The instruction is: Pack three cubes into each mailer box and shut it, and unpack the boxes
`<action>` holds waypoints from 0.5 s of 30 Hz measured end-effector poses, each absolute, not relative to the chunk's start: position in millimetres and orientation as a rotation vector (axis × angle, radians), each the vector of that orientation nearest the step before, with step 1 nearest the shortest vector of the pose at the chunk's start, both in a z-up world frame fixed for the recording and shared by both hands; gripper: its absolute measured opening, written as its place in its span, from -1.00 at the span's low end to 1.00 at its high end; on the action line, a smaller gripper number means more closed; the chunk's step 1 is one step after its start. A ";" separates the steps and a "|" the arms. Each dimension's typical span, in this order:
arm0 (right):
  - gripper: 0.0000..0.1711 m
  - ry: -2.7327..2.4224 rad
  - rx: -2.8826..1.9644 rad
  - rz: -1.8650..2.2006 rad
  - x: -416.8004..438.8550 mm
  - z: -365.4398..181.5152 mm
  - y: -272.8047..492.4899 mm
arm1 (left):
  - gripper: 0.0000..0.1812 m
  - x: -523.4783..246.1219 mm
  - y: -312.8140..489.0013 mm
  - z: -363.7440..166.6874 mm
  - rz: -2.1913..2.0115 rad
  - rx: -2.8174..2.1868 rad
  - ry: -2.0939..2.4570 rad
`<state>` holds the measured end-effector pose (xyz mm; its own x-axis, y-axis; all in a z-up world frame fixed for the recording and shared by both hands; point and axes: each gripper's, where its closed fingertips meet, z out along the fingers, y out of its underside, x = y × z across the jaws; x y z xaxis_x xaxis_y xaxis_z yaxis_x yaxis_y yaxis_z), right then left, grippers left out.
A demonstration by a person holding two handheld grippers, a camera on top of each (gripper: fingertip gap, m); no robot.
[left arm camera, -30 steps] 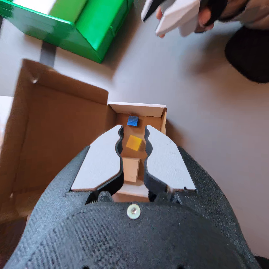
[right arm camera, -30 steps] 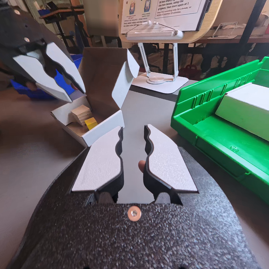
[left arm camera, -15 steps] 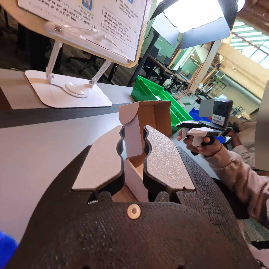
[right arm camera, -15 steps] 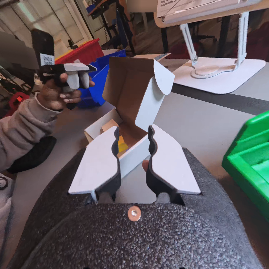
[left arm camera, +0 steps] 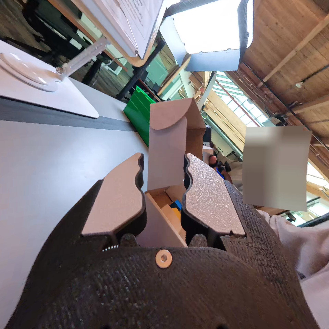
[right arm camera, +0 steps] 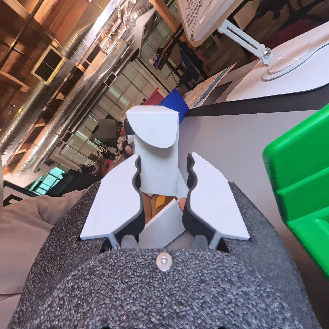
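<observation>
The open white mailer box [left arm camera: 156, 219] sits on the grey table with its brown lid raised. My left gripper [left arm camera: 163, 156] is open at one end of it, and the upright white side flap [left arm camera: 165, 142] stands between its jaws. Inside I see a blue cube [left arm camera: 176, 203] and a yellow cube [left arm camera: 176, 212]. My right gripper [right arm camera: 163, 154] is open at the opposite end of the box [right arm camera: 160, 226], with the other side flap [right arm camera: 156, 160] between its jaws. The yellow cube [right arm camera: 161, 201] shows behind it. Neither gripper holds anything.
A green bin [right arm camera: 299, 187] stands close on the right of the right gripper and shows behind the box in the left wrist view [left arm camera: 138, 117]. A white stand base [left arm camera: 44, 92] lies at the back of the table. A blue bin [right arm camera: 175, 105] is beyond the box. Left tips to right tips: about 15 cm.
The left gripper has dropped from above the box to its end and tilted upward. The right gripper has closed in on the other end. Each side flap now stands between open jaws.
</observation>
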<state>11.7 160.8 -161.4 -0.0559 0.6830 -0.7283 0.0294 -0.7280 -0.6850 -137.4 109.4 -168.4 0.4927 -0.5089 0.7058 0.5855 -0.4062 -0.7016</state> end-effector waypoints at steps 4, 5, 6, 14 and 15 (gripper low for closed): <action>-0.51 -0.837 -1.716 1.899 3.1 -161.1 154.5 | -0.55 -128.5 107.2 -169.2 -1.306 -1.583 -0.033; -0.51 -0.862 -1.705 1.892 1.4 -160.4 153.0 | -0.55 -125.7 104.9 -169.2 -1.340 -1.586 -0.013; -0.51 -0.882 -1.698 1.872 0.3 -160.0 152.4 | -0.57 -123.8 102.6 -168.5 -1.354 -1.584 0.006; -0.55 -1.106 -1.630 1.608 2.9 -154.3 137.7 | -0.66 -113.4 92.4 -164.6 -1.147 -1.625 0.220; -0.55 -1.144 -1.613 1.563 3.0 -153.4 134.7 | -0.67 -111.5 90.4 -164.9 -1.127 -1.631 0.250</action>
